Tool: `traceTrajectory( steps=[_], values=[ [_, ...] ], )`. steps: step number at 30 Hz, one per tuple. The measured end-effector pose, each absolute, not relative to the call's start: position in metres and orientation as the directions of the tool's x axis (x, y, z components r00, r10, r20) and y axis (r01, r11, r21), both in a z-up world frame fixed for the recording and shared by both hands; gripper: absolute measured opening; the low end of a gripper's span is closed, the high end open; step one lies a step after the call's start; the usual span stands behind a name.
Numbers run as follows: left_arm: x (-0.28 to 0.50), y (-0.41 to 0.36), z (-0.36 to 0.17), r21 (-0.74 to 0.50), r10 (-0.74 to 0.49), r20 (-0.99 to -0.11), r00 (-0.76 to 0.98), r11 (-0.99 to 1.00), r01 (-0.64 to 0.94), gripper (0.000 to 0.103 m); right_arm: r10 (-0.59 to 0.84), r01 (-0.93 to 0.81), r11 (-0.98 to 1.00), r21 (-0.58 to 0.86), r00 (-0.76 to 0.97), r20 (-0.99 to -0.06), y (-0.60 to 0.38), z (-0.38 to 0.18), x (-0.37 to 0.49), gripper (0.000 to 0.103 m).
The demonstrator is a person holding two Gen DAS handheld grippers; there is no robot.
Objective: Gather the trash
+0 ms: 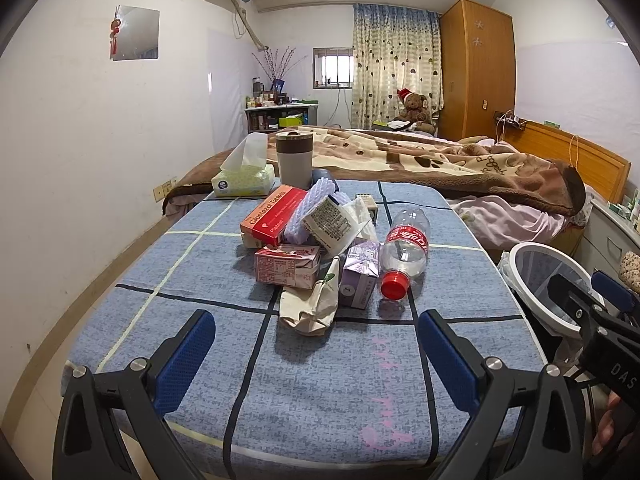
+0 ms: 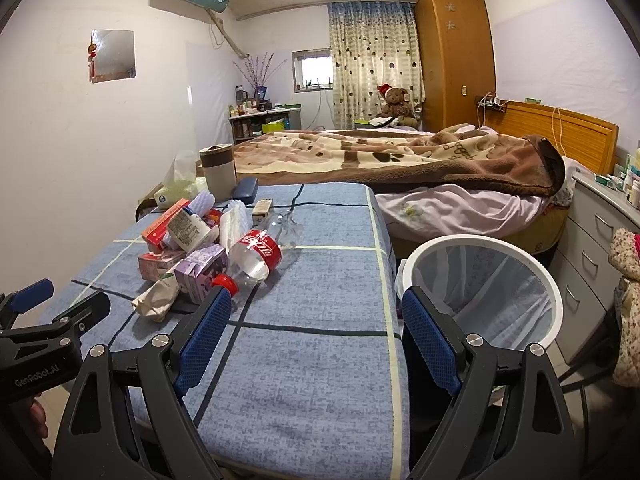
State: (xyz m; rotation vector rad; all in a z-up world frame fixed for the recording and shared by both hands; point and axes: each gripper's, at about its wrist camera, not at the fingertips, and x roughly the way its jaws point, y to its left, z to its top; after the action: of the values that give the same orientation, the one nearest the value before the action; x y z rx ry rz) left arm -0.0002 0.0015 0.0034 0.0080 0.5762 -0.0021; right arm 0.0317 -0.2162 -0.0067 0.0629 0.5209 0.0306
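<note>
Reaching straight ahead, the left gripper point(image 1: 316, 344) would do best to close on the crumpled paper bag point(image 1: 310, 304), nearest piece of the trash pile point(image 1: 320, 240) beyond its tips; its jaws stand wide apart, holding and touching nothing. From the right wrist, the right gripper point(image 2: 316, 332) is equally wide and empty, bottle point(image 2: 256, 254) ahead-left, lined bin point(image 2: 484, 288) just right.

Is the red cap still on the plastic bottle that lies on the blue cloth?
Yes, the plastic bottle lies on its side on the blue cloth with its red cap screwed on, pointing toward the camera.
</note>
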Motion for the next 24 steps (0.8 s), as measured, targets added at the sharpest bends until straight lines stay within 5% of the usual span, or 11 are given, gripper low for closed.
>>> traceTrajectory(
  steps=[24],
  values=[
    [0.0015, 0.0047, 0.0018, 0.004, 0.004, -0.548, 0.837, 1.0, -0.002, 0.103, 0.034, -0.001, 0.998, 0.067, 0.869, -0.494, -0.2192, -0.004, 0.0322, 0.089]
  ],
)
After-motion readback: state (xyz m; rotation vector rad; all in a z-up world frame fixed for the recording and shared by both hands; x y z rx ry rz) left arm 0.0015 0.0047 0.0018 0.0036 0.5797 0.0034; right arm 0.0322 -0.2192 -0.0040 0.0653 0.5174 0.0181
